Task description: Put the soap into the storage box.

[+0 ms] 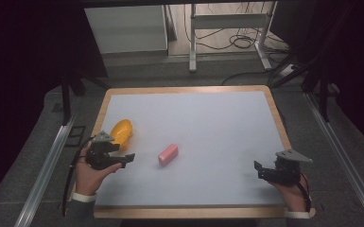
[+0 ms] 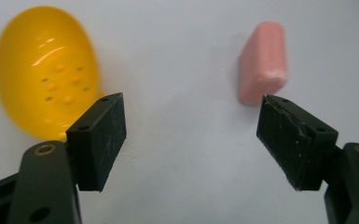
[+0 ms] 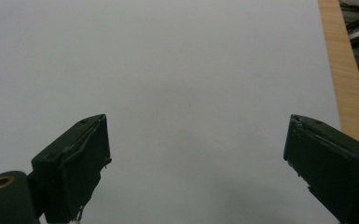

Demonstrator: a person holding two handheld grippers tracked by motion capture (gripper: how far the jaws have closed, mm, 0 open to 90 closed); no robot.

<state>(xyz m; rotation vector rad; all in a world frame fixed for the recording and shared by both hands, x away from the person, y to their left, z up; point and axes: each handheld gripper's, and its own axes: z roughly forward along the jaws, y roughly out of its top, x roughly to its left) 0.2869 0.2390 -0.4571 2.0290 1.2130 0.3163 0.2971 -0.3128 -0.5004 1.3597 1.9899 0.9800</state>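
- Nothing is gripped yet, so I judge the work barely begun: my left gripper [image 1: 123, 161] hangs with its jaws wide apart near the table's left edge, and the grasp and whatever placing follows are all left to do.
- The pink block [image 1: 168, 154] lies on the white table top [image 1: 208, 127], at about three o'clock from my left gripper and apart from it; in the left gripper view it sits at one o'clock, just past my right-hand pad [image 2: 293, 140].
- The yellow bowl [image 1: 122, 132] rests at twelve o'clock from that gripper, near the wooden rim.
- My right gripper [image 1: 260, 170] idles at the table's lower right, jaws spread, over bare surface.
- The block [image 2: 263, 63] looks matte, rounded-edged, perhaps foam or soap (I cannot tell which). The bowl [image 2: 44, 70] is glossy plastic, oval, with small holes in its floor.
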